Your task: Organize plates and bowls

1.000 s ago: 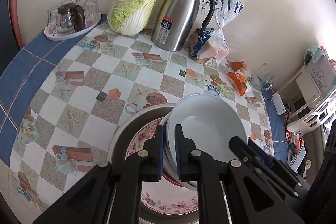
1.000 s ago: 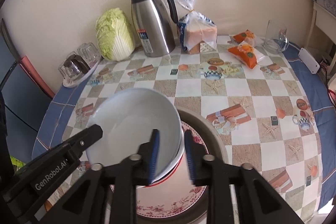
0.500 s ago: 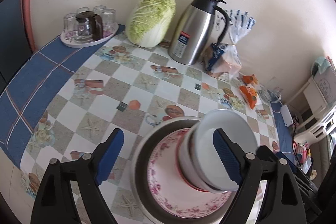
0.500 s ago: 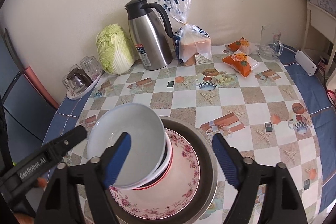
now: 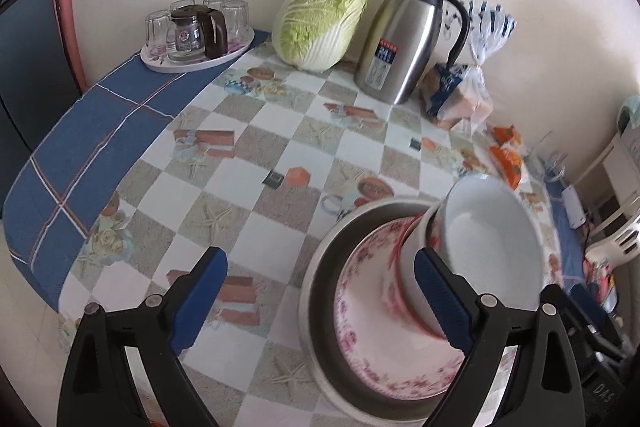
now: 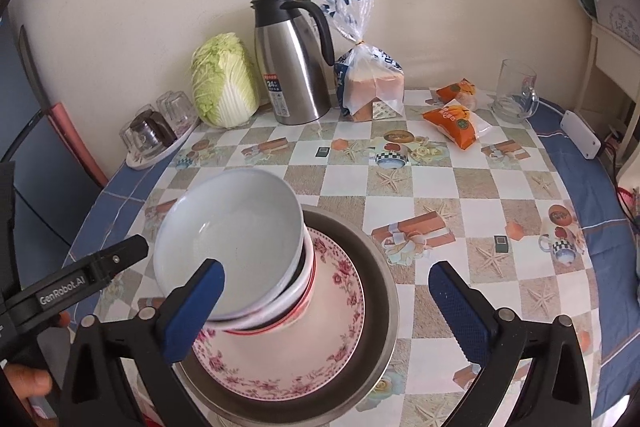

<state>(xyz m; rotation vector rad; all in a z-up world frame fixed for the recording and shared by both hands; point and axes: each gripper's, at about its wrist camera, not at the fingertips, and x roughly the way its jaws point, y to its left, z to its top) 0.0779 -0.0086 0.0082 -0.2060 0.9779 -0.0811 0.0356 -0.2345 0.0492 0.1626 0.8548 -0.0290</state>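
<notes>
White bowl point(image 6: 228, 239) sits tilted atop nested bowls on floral plate point(image 6: 320, 339) inside steel basin point(image 6: 384, 291) on desk point(image 6: 440, 187). Left gripper point(image 5: 320, 303) and right gripper point(image 6: 326, 311) jaws opening wide, gripping nothing.

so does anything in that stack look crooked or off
Yes: the white bowl on top sits tilted, leaning off-centre over the nested bowls beneath, on the floral plate inside the metal basin. Both grippers' jaws are opening, gripping nothing. No spill or damage shows.

Stacked bowls point(image 6: 228, 243) block the middle; tablecloth point(image 6: 460, 195) rightward lies bare.
</notes>
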